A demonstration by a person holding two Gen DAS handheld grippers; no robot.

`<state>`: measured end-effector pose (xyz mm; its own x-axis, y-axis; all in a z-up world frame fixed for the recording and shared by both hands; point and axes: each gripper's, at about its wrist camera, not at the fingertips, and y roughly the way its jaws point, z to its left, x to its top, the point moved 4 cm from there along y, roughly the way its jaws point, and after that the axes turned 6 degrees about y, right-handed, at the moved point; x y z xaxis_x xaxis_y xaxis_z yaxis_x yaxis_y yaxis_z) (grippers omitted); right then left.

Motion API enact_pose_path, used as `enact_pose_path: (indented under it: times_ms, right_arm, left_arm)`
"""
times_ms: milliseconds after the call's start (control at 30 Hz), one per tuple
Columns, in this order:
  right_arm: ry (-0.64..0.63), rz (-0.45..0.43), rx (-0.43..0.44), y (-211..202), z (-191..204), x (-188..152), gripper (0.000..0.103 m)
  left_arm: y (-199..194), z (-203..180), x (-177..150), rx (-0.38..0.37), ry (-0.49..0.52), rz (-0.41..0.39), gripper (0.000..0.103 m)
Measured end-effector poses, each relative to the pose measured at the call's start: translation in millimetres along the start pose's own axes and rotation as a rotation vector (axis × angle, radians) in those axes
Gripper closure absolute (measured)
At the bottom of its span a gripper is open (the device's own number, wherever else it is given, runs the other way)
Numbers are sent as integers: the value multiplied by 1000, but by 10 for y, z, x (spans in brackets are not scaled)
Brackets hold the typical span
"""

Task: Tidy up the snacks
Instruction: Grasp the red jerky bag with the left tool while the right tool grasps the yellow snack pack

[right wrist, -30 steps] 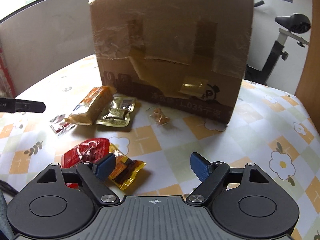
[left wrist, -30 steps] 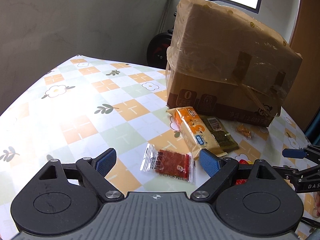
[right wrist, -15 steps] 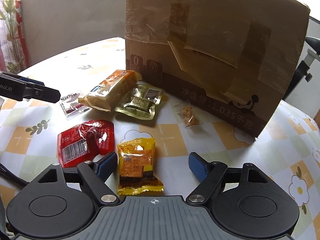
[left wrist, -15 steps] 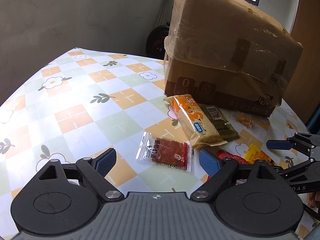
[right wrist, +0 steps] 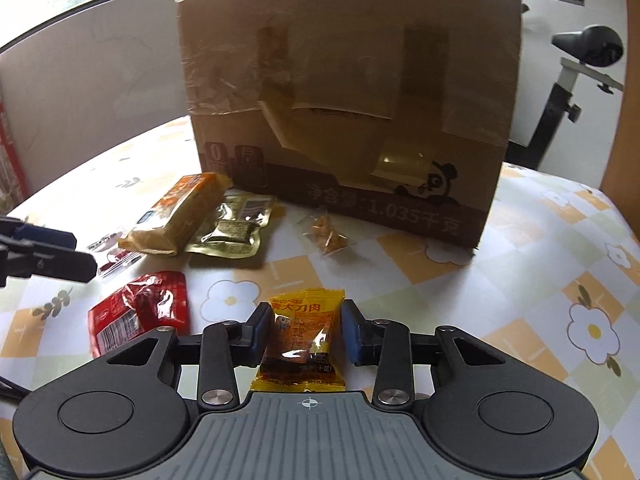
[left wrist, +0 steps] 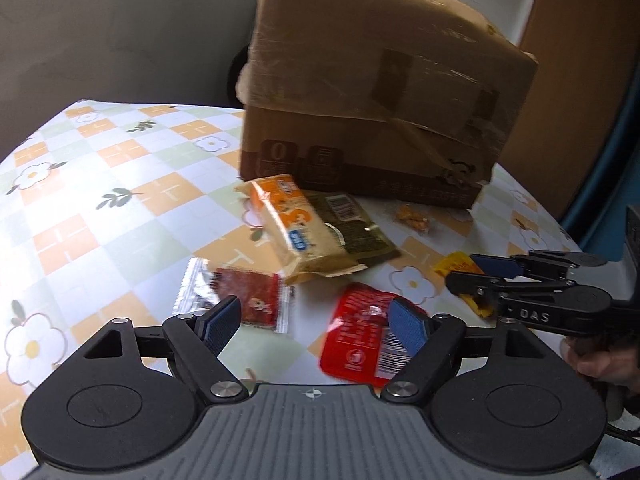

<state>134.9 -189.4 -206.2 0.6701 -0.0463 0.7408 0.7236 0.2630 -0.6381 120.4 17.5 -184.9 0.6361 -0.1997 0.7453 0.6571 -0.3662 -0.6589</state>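
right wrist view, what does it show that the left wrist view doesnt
Only the right wrist view shows the right gripper closing its fingers around the yellow plastic snack packet, and a black exercise bike behind the table.

Only the left wrist view shows the left gripper open above the table, and the barcode side of the red foil packet.

Both show the taped brown cardboard box and the orange-and-cream wrapped bar.

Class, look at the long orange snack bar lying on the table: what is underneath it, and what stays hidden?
The orange snack bar overlaps the gold foil pouch, covering that pouch's left edge. Beneath both lies the floral tablecloth. Anything else beneath the bar cannot be seen.
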Motion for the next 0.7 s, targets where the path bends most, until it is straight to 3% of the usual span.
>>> enact_pose_path:
  times_ms: [133, 333, 567, 700]
  right_arm:
    - [-11, -3, 4, 4, 9, -6, 68]
    - [2, -8, 15, -6, 10, -2, 69]
    - [16, -10, 25, -19, 7, 5, 69]
    - [18, -11, 27, -25, 3, 6, 68]
  left_arm:
    - [140, -229, 1, -49, 78, 42, 21]
    - [412, -385, 1, -40, 138, 85, 20]
    - [479, -491, -68, 30, 247, 72, 18]
    - [467, -478, -92, 55, 226, 59, 14]
